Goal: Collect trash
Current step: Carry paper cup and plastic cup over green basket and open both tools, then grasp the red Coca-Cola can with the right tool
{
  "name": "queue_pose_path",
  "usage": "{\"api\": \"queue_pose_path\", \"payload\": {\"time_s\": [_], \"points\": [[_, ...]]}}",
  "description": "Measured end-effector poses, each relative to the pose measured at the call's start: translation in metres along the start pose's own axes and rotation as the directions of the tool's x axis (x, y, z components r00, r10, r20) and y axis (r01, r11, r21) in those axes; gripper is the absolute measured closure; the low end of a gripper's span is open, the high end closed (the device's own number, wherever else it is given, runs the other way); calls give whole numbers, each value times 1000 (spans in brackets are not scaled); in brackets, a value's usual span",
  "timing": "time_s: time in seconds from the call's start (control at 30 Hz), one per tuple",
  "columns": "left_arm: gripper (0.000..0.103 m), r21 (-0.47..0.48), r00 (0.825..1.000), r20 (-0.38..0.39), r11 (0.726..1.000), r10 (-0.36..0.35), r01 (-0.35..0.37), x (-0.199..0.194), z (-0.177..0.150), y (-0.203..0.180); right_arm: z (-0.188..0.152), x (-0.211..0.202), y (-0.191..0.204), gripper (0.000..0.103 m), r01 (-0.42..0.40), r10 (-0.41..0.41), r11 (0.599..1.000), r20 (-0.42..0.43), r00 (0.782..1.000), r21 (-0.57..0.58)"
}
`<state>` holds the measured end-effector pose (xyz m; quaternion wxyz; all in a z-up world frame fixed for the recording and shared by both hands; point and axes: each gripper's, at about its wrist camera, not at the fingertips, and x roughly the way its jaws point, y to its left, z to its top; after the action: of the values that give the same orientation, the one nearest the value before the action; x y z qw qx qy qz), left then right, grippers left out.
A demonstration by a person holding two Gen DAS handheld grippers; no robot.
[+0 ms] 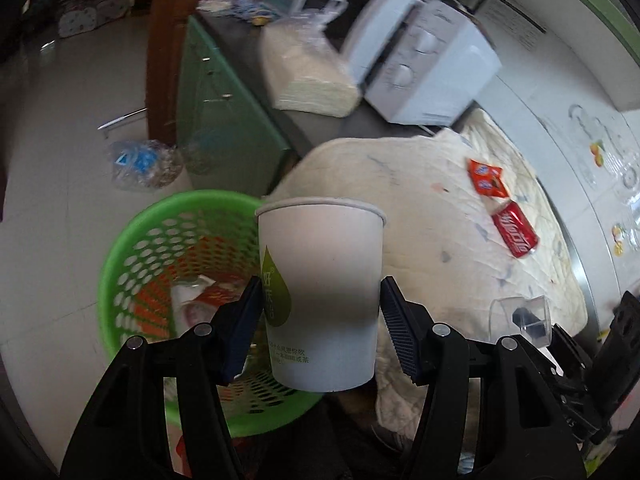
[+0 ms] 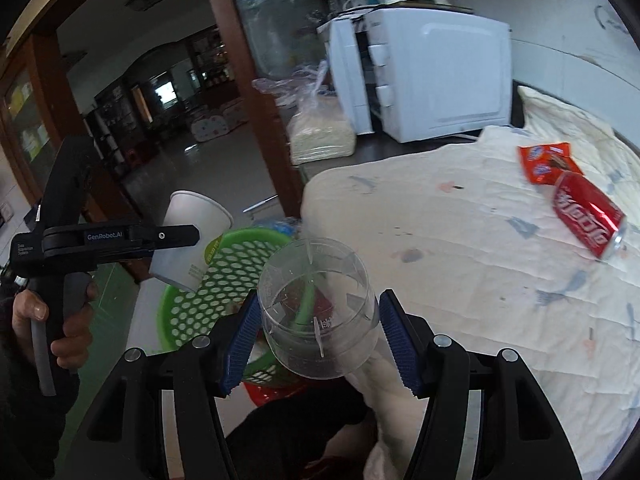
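Paper cup (image 1: pixel 320 292), white with a green drop mark, sits clamped between the ribbed pads of the left gripper (image 1: pixel 318 332), rim up. It hangs at the near edge of the counter, just right of and above a green perforated basket (image 1: pixel 132 248) on the floor. Basket holds some wrappers; an orange-red liner or second basket shows through its holes.

Right gripper (image 2: pixel 316 336) grasps a clear plastic cup (image 2: pixel 316 312), tilted so its mouth faces the camera, both blue pads pressing its sides. Seen from the right wrist, the clear cup is over the counter's near left corner, with the basket's rim behind it. Same view catches the left gripper from the side at far left, a hand (image 2: pixel 60 320) around its handle, paper cup tipped above the basket's far rim.

Cream quilted cloth (image 1: pixel 440 208) covers the counter. On it, far right: a red soda can (image 1: pixel 516 232) lying on its side, and an orange snack wrapper (image 1: pixel 486 178) just beyond, touching or nearly so. Both well apart from the grippers.

Farther back: white microwave (image 1: pixel 424 64), bagged stack of pale sheets (image 1: pixel 308 76). Crumpled clear plastic (image 1: pixel 140 164) lies on the floor beyond the basket.
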<state>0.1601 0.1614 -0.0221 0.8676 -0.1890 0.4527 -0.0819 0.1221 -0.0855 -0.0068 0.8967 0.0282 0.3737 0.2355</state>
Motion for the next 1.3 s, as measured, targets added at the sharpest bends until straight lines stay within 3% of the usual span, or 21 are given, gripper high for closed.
{"api": "queue_pose_path", "payload": {"time_s": [0.17, 0.43, 0.5, 0.53, 0.73, 0.87, 1.0, 1.3], "points": [[44, -77, 999, -3, 996, 36, -36, -2, -6, 42, 8, 45, 37, 45, -70, 68, 997, -60, 996, -34], [43, -142, 997, -17, 987, 75, -76, 1, -13, 76, 15, 89, 62, 43, -138, 136, 990, -91, 986, -14], [42, -154, 996, -23, 985, 82, -84, 2, -13, 81, 14, 95, 64, 40, -147, 146, 989, -88, 985, -6], [42, -157, 996, -24, 984, 85, -88, 3, -14, 83, 14, 97, 64, 34, -154, 154, 988, -85, 984, -1], [40, -170, 996, -36, 981, 85, -90, 7, -15, 88, 12, 99, 65, 31, -160, 159, 987, -83, 984, -8], [31, -165, 995, -34, 981, 98, -102, 4, -15, 87, 11, 93, 63, 29, -157, 155, 988, -78, 985, -17], [25, -167, 994, -32, 980, 108, -112, 2, -14, 86, 11, 82, 57, 28, -139, 137, 990, -63, 989, -31], [21, -140, 994, -28, 984, 110, -113, 2, -9, 72, 12, 51, 31, 21, -81, 81, 996, -15, 997, -30]]}}
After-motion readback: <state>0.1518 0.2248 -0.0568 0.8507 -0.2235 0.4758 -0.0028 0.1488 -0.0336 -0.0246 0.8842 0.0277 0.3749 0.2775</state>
